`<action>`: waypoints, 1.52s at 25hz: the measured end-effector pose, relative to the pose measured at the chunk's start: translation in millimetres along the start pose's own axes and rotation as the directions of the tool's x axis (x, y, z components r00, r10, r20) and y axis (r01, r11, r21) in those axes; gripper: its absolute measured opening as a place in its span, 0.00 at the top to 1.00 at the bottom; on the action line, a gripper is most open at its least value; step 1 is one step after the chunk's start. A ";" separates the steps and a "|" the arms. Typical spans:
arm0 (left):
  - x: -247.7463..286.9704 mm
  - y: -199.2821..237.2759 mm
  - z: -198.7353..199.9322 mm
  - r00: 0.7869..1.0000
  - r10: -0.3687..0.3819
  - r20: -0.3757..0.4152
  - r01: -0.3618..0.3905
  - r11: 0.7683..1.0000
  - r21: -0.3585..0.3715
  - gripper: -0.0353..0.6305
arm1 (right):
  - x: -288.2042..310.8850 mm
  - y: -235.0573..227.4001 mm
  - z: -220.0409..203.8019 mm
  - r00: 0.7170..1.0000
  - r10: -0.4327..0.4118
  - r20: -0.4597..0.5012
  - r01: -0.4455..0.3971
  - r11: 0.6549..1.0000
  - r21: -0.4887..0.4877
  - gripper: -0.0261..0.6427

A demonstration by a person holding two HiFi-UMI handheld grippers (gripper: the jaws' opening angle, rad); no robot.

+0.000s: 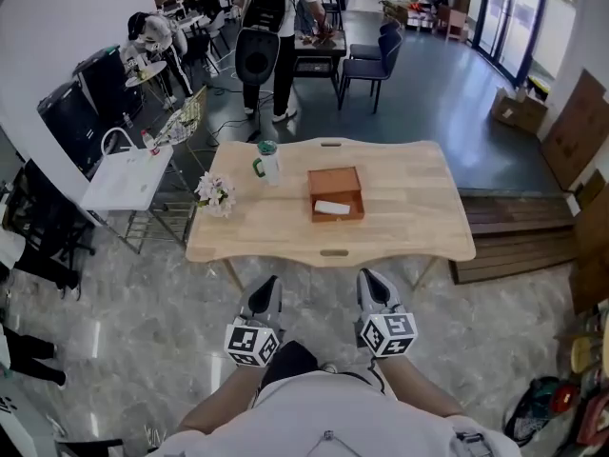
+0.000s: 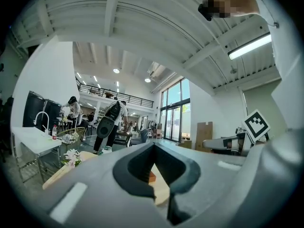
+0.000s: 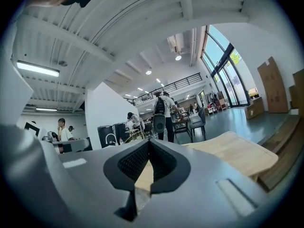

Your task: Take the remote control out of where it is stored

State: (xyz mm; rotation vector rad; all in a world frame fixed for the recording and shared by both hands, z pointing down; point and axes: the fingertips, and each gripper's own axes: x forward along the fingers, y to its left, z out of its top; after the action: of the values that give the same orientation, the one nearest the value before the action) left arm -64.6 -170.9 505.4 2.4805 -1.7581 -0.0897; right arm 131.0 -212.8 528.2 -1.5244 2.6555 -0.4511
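Observation:
A white remote control [image 1: 332,208] lies inside an open brown box [image 1: 336,178] at the middle of a light wooden table [image 1: 409,217]. Both grippers hang low in front of my body, short of the table's near edge and well away from the box. My left gripper [image 1: 265,291] is shut with nothing in it, and so is my right gripper [image 1: 372,284]. In the left gripper view the jaws [image 2: 153,146] meet at their tips, and a sliver of the box [image 2: 151,176] shows through the gap behind them. The right gripper view shows the right gripper [image 3: 148,142] with jaws together and the table [image 3: 232,153] beyond.
A bunch of pale flowers [image 1: 214,191] and a green-lidded cup [image 1: 267,161] stand on the table's left part. A white side table [image 1: 128,177] is at the left, a wooden platform [image 1: 514,236] at the right. A person with a backpack [image 1: 271,27] and blue chairs [image 1: 371,65] are behind.

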 end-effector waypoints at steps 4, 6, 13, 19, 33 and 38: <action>28.8 5.0 -4.8 1.000 -0.018 0.001 0.018 1.000 0.002 0.95 | 23.1 -13.7 1.1 1.000 -0.001 -0.002 0.001 1.000 0.000 0.92; 46.9 12.7 -7.1 1.000 -0.026 -0.001 0.026 1.000 0.000 0.95 | 37.3 -19.2 3.7 1.000 -0.005 0.002 0.005 1.000 -0.003 0.92; 120.1 49.2 -2.6 0.997 -0.071 0.008 0.071 0.997 -0.006 0.95 | 97.9 -43.9 13.0 0.999 -0.046 -0.003 0.046 0.999 -0.006 0.92; 183.2 96.1 9.4 0.995 -0.094 0.014 0.095 0.995 -0.013 0.95 | 171.7 -54.3 28.4 0.998 -0.067 -0.008 0.067 0.998 -0.003 0.92; 329.4 202.8 28.7 0.982 -0.187 0.003 0.187 0.982 -0.029 0.95 | 336.3 -70.8 57.9 0.992 -0.121 -0.021 0.121 0.993 0.008 0.92; 366.6 224.7 25.1 0.975 -0.223 -0.008 0.222 0.974 -0.034 0.95 | 366.9 -81.7 68.1 0.987 -0.158 0.002 0.158 0.987 0.004 0.92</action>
State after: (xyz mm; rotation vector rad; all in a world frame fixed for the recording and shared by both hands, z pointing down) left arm -156.2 -591.8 509.9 2.6379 -1.4549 -0.1192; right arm 23.4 -579.3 523.3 -1.7411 2.5410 -0.4618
